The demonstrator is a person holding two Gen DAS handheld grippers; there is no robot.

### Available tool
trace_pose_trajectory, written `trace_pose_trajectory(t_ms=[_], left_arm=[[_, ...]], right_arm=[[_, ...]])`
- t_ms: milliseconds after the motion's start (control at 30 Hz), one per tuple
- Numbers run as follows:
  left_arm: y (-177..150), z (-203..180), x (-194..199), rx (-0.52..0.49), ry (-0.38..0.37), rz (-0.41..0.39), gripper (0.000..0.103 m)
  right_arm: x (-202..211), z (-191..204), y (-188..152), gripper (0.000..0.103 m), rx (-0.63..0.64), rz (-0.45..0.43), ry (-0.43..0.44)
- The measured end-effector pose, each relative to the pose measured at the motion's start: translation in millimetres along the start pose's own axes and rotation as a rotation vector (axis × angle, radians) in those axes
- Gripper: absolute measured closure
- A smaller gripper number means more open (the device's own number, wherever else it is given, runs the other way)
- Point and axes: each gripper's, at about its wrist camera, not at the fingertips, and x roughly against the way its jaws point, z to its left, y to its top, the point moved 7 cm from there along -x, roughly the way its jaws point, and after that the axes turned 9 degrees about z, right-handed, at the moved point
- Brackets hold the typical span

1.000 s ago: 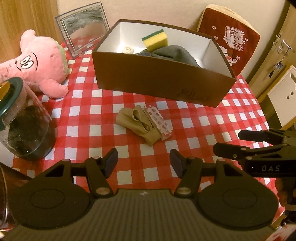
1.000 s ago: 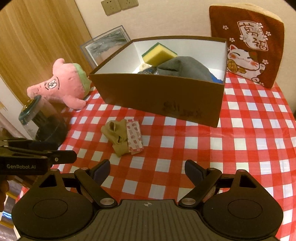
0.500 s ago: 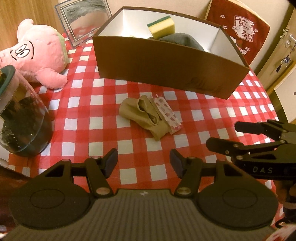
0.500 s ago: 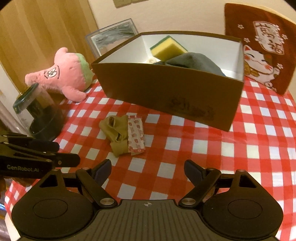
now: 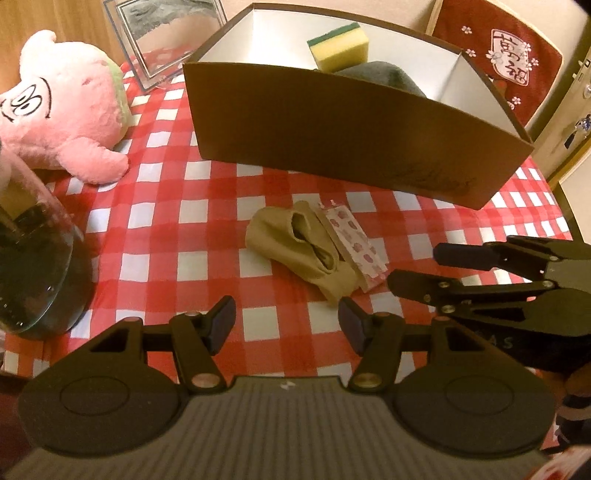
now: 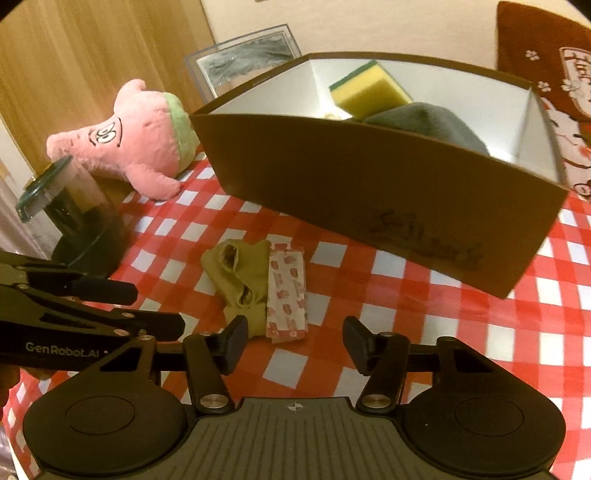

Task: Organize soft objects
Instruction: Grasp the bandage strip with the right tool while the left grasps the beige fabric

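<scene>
A tan sock bundle with a pink-patterned paper label (image 5: 314, 247) (image 6: 255, 284) lies on the red-and-white checked tablecloth in front of a brown cardboard box (image 5: 354, 136) (image 6: 376, 199). The box holds a yellow-green sponge (image 5: 340, 46) (image 6: 369, 92) and a grey cloth (image 5: 384, 75) (image 6: 428, 123). A pink plush toy (image 5: 62, 107) (image 6: 136, 136) lies at the left. My left gripper (image 5: 286, 325) is open, just short of the socks. My right gripper (image 6: 293, 339) is open, its jaws just short of the bundle's near end; it also shows in the left wrist view (image 5: 424, 269).
A glass jar with a dark lid (image 5: 33, 258) (image 6: 70, 218) stands at the left table edge. A clear picture frame (image 5: 166, 33) (image 6: 247, 55) leans behind the box. A red cat cushion (image 5: 506, 62) (image 6: 554, 74) stands at the back right.
Both grippers have moved forward and down toward the sock bundle, which now sits closer to the fingertips. Both stay open. The objects on the table have not moved.
</scene>
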Motion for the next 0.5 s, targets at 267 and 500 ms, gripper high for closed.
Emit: trace_pose_trajectory(t_ms=[267, 500], left_arm=[[10.4, 6.2, -14.8, 0.004, -0.001, 0.010, 0.045], [15.7, 13.7, -21.8, 0.009, 0.003, 0.018, 0.045]], right_arm=[[-23.7, -1.2, 7.7, 0.053, 0.002, 0.018, 0.010], [-41.3, 0.3, 15.9, 0.055, 0.016, 0.031, 0.022]])
